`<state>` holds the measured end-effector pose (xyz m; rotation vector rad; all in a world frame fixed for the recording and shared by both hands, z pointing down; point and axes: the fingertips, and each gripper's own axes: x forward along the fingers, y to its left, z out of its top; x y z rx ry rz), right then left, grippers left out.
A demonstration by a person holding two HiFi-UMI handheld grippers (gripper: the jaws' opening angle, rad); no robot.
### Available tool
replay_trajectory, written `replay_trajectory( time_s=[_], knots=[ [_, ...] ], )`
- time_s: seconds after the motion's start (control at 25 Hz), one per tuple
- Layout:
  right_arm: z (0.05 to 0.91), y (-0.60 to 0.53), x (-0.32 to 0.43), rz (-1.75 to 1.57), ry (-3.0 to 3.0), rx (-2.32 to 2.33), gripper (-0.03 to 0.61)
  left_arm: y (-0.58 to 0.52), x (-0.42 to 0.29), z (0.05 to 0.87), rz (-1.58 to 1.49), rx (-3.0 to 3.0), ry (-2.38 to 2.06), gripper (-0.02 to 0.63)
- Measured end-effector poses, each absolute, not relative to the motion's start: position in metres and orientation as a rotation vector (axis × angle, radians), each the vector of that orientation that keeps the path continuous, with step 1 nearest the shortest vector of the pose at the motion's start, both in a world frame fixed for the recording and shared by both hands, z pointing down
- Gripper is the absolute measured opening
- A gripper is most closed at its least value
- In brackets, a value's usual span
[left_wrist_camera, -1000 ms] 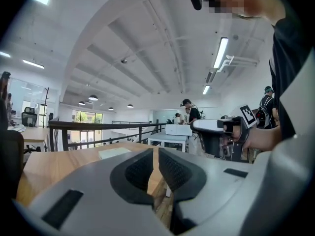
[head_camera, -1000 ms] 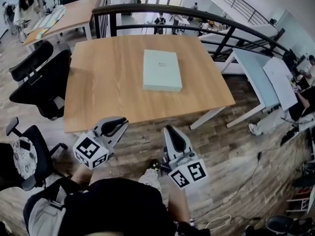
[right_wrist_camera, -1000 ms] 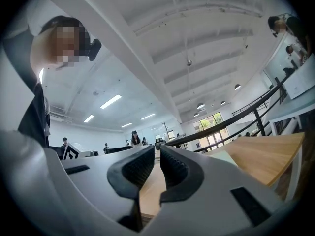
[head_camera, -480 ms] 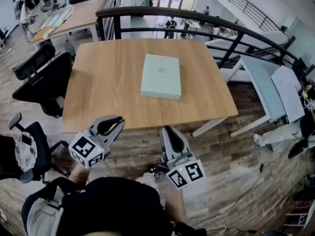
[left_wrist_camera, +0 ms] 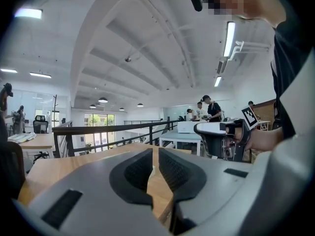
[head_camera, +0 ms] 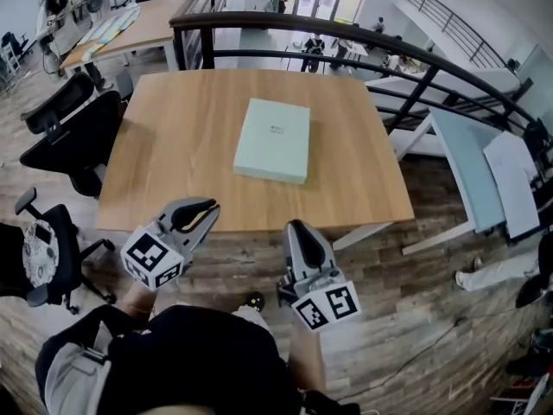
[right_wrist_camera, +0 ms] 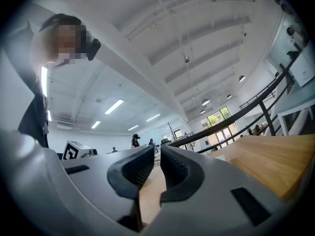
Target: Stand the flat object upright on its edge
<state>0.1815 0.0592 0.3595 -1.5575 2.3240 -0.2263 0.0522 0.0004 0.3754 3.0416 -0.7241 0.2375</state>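
The box (head_camera: 273, 140) is lying flat on the surface (head_camera: 164, 171), clear of every edge. The left gripper (head_camera: 206, 207) and right gripper (head_camera: 295, 228) are hovering off the near edge, jaws together.

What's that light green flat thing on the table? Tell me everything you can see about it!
It is a flat box, pale mint green and shaped like a rectangle. There is a tiny dark mark on its top, too small to read. It looks like smooth cardboard, closed up. It lies flat on its big face near the middle of the wooden table, not standing up. Only the table touches it, and nothing sits on top of it.
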Motion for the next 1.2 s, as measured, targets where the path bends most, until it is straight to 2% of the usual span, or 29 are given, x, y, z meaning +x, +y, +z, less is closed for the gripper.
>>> replay_trajectory(
  time_s=[0.48, 0.84, 1.2],
  knots=[
    [0.366, 0.047, 0.238, -0.246, 2.352, -1.501, 0.026, -0.007, 0.115, 0.375, 0.156, 3.035, -0.725, 0.031],
    [0.374, 0.03, 0.258, -0.274, 2.348, -1.497, 0.026, -0.022, 0.132, 0.379, 0.177, 3.031, -0.733, 0.032],
    [0.369, -0.02, 0.278, -0.244, 2.355, -1.527, 0.026, -0.082, 0.144, 0.379, 0.169, 3.026, -0.755, 0.044]
  ],
)
